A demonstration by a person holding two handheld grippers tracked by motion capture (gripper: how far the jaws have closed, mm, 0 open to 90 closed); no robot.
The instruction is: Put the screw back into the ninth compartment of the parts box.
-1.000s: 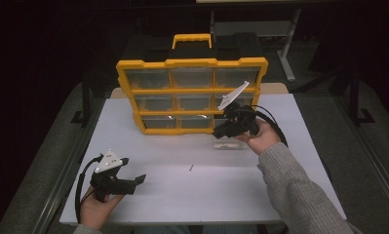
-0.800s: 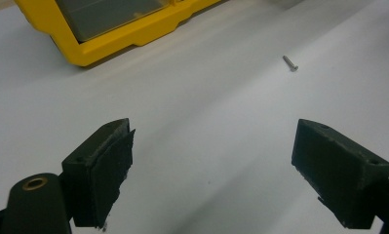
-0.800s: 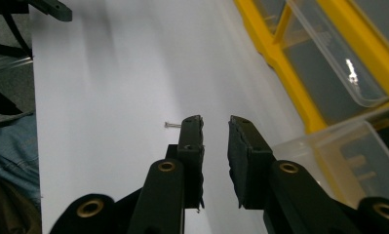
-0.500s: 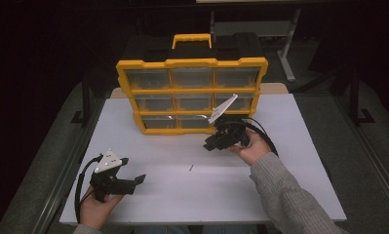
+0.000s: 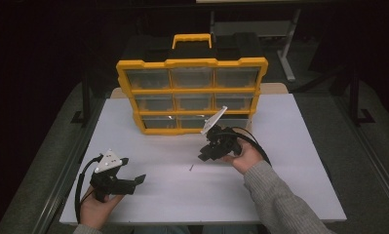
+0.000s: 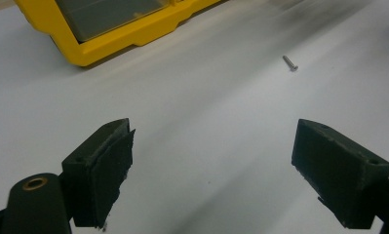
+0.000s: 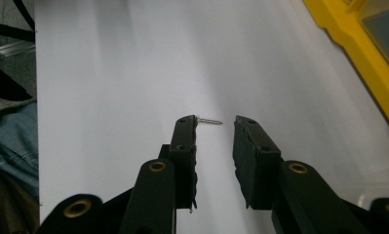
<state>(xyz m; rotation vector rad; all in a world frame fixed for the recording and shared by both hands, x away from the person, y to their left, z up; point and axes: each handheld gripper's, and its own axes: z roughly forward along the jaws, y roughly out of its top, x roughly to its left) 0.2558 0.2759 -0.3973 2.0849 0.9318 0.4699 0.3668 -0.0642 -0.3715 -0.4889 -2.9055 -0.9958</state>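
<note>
A small silver screw [image 5: 191, 168] lies alone on the white table [image 5: 289, 146], in front of a yellow organiser [image 5: 192, 95] with clear drawers. My right gripper [image 5: 205, 156] hovers just right of the screw, jaws open a little; in the right gripper view the screw [image 7: 210, 121] lies just beyond the fingertips, close to the left jaw, and my right gripper [image 7: 215, 122] holds nothing. My left gripper [image 5: 133, 181] rests at the table's front left, wide open and empty. In the left gripper view the screw [image 6: 289, 62] lies far ahead of my left gripper [image 6: 211, 146].
The organiser [image 6: 114, 24] stands upright at the back of the table with a black case behind it. Dark floor and metal table legs surround the table. A person's trouser leg [image 7: 11, 136] shows past the table's near edge.
My right gripper has moved from beside the organiser's lower right drawer down and left to the screw. The left gripper has stayed put.
</note>
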